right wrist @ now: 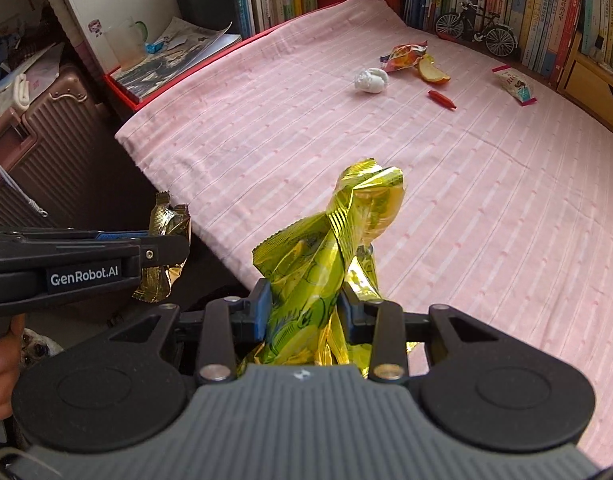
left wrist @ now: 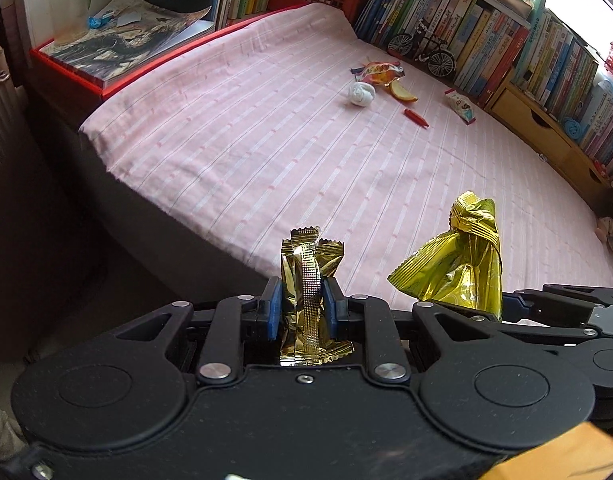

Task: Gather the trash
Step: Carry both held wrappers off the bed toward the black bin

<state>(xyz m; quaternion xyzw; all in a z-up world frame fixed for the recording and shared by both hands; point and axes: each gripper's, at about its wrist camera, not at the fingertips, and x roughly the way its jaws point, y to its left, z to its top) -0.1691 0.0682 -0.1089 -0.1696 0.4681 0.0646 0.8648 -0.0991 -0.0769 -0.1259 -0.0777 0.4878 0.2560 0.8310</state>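
Note:
My left gripper (left wrist: 302,300) is shut on a small gold foil wrapper (left wrist: 308,276), held upright over the near left edge of the pink bed (left wrist: 246,148). My right gripper (right wrist: 306,304) is shut on a larger crumpled yellow-gold bag (right wrist: 346,224), which also shows at the right of the left wrist view as the yellow-gold bag (left wrist: 462,256). Far across the bed lie a white crumpled tissue (left wrist: 360,94), a colourful wrapper (left wrist: 378,72), an orange peel (left wrist: 402,94), a small red piece (left wrist: 416,118) and a white snack packet (left wrist: 462,108).
Bookshelves (left wrist: 506,40) run along the far and right sides of the bed, with a model bicycle (left wrist: 422,50) in front. A red box with magazines (left wrist: 118,44) stands at the far left. A brown suitcase (right wrist: 38,140) stands on the floor left of the bed.

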